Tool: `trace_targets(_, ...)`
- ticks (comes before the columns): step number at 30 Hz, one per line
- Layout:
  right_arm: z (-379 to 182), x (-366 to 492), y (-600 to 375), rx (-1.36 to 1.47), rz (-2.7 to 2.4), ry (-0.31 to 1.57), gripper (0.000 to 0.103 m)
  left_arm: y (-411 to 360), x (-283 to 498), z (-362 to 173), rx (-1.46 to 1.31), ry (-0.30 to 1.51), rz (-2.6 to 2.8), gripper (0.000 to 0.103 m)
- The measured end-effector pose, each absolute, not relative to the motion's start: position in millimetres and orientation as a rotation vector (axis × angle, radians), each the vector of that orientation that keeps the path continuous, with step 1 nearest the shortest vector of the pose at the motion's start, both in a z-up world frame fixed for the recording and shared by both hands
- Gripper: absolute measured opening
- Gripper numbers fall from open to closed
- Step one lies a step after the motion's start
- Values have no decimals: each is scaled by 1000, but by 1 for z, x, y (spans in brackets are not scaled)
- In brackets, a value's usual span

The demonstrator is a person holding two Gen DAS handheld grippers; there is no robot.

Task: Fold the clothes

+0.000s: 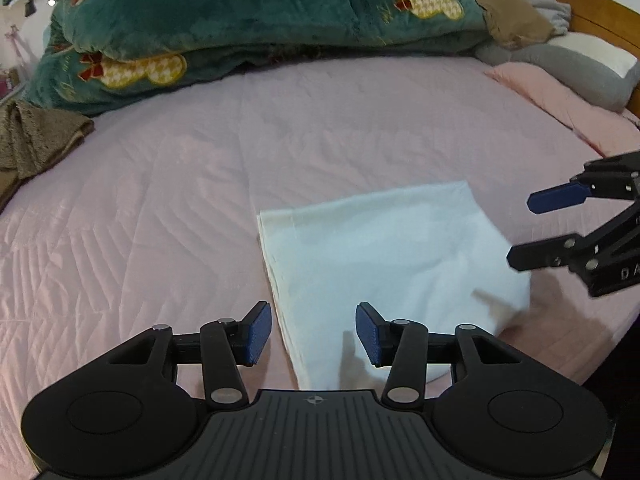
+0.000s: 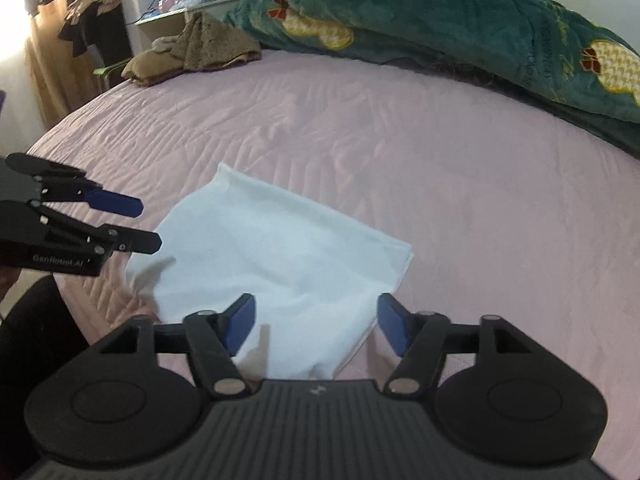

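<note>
"GenRobot.AI" is read on the left gripper (image 2: 146, 224). A folded white cloth (image 1: 384, 256) is laid on the pink quilted bed (image 1: 160, 200), green patterned blanket (image 1: 240, 20) behind. Jaws of left and right gripper (image 2: 316, 326) are held apart, empty.

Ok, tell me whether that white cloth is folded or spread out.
Folded. The white cloth lies on the pink bedspread as a compact rectangle with layered edges along one side; neither gripper holds it.

"GenRobot.AI" on left tongs (image 2: 150, 224)
</note>
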State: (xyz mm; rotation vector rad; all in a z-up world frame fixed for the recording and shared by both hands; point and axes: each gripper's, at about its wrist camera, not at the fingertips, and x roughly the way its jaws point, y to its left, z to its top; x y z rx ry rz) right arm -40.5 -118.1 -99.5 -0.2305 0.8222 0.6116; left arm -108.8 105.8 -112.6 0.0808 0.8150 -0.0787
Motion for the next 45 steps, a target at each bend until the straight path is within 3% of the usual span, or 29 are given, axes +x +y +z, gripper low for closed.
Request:
trace_targets(2, -96, -42, -117, -217, 582, 812, 85, 101, -112, -106, 78, 801, -64, 56)
trace_targets(20, -56, -64, -111, -175, 421, 723, 99, 74, -133, -63, 32, 752, 122, 59)
trace_targets(45, -57, -59, -101, -196, 370, 727, 103, 80, -130, -45, 11, 724, 183, 71)
